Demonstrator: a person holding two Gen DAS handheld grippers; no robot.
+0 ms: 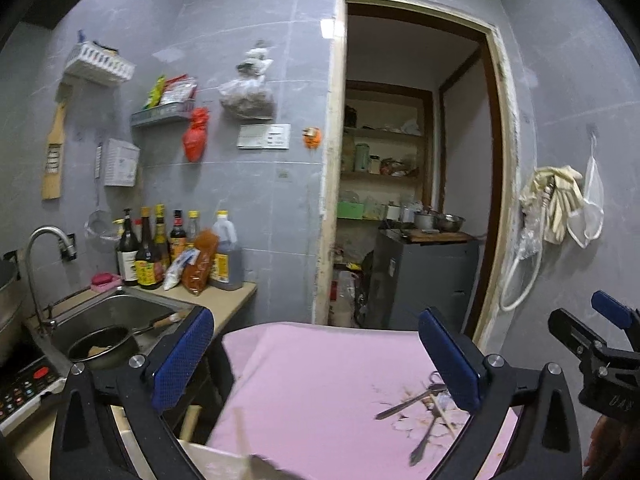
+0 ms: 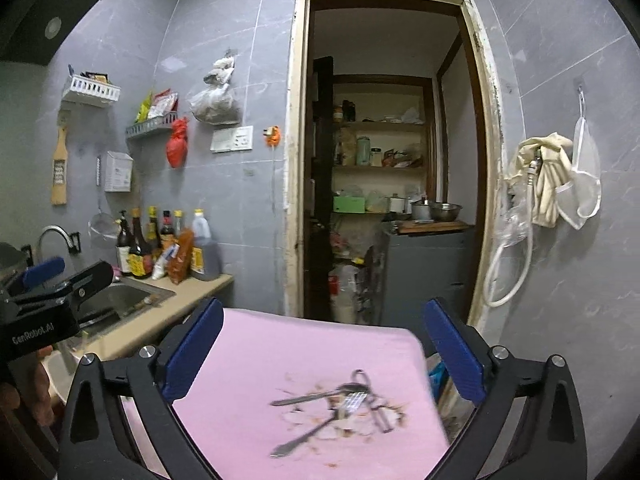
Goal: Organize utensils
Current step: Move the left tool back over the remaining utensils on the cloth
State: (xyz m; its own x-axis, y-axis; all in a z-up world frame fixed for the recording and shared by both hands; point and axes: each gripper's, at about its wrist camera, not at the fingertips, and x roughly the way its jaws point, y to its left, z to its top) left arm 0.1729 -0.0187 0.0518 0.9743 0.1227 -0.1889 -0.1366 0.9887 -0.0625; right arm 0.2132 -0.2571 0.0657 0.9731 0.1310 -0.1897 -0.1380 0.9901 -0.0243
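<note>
Left gripper (image 1: pixel 316 354) low in the foreground, blue pads wide apart, nothing between them. Below, a pink cloth (image 1: pixel 320 392) with a heap of utensils (image 1: pixel 424 412) at its right side, just beside the right pad. Right gripper (image 1: pixel 588 328) at the right edge, jaws spread. At left, a sink (image 1: pixel 132 312) holding a dark pan (image 1: pixel 102 348), with a tap (image 1: pixel 44 248) over it and bottles (image 1: pixel 176 248) behind. Beyond the cloth, an open doorway (image 1: pixel 412 160) onto shelves.
</note>
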